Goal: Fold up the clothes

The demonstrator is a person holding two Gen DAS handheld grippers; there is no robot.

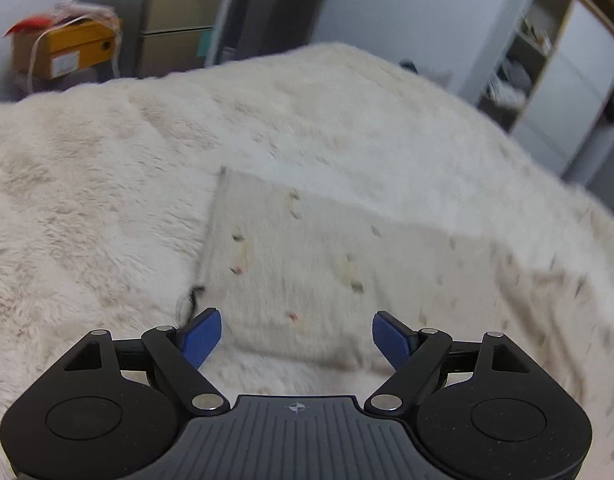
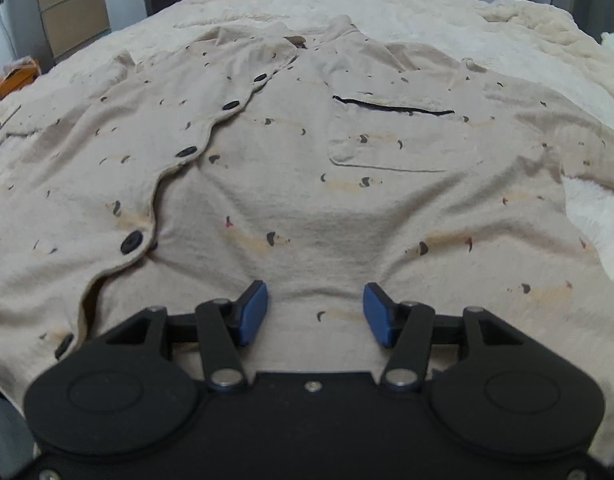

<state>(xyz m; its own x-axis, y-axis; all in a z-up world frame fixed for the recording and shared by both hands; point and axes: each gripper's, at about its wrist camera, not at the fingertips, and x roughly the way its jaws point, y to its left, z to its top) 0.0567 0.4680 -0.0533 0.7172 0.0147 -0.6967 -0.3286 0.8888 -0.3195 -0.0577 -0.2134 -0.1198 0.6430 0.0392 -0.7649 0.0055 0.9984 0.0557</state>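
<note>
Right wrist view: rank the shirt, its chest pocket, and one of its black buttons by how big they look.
1. Shirt, filling most of the view.
2. Chest pocket.
3. Button, smallest by far.

In the right wrist view, the shirt (image 2: 307,184) is lying spread on the blanket (image 2: 547,20), collar (image 2: 343,26) at the far end and hem nearest. Its button placket (image 2: 187,152) is running down the left half, while the chest pocket (image 2: 391,136) is sitting to the right. In the left wrist view, a sleeve (image 1: 307,264) is lying on the blanket, and a box (image 1: 67,50) is standing beyond it, far left, with a shelf unit (image 1: 523,52) far right.
</note>
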